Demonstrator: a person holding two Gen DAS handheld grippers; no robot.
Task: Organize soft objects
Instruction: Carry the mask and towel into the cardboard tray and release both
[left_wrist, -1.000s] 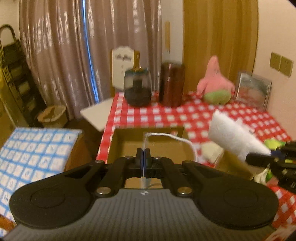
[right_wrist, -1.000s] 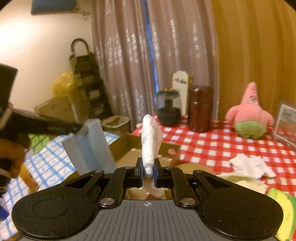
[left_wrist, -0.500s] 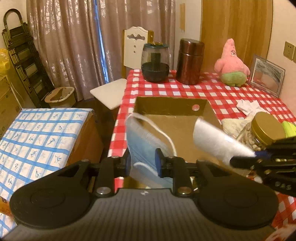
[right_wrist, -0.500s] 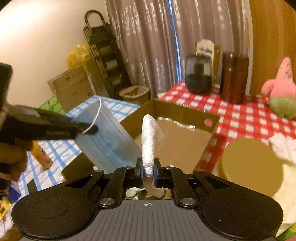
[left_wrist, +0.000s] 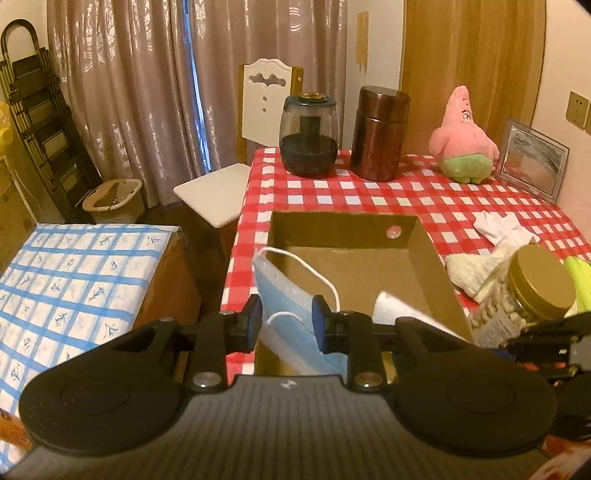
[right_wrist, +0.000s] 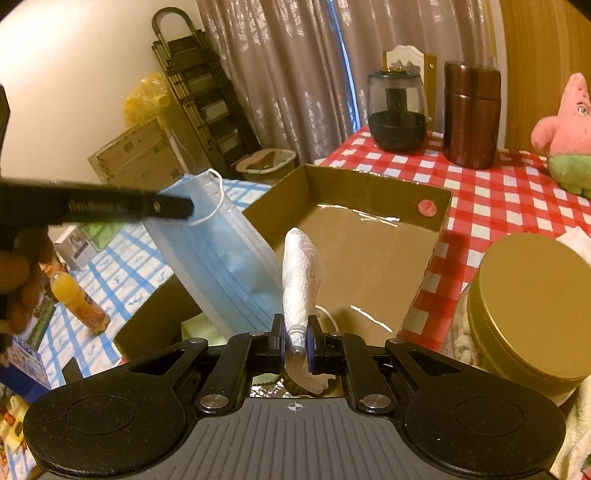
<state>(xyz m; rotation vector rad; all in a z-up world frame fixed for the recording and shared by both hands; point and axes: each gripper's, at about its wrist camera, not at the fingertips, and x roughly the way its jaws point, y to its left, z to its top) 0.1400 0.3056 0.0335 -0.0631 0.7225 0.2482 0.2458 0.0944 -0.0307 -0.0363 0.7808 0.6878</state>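
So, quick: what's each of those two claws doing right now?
Left gripper: open, blue face mask loose between its fingers.
Right gripper: shut on a white cloth.

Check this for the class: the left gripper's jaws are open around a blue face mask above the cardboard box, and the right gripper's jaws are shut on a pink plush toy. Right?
One error: the right gripper is shut on a white tissue, not the pink plush toy, which sits far back on the table. The right wrist view shows it. The left gripper does stand open around the blue face mask above the cardboard box.
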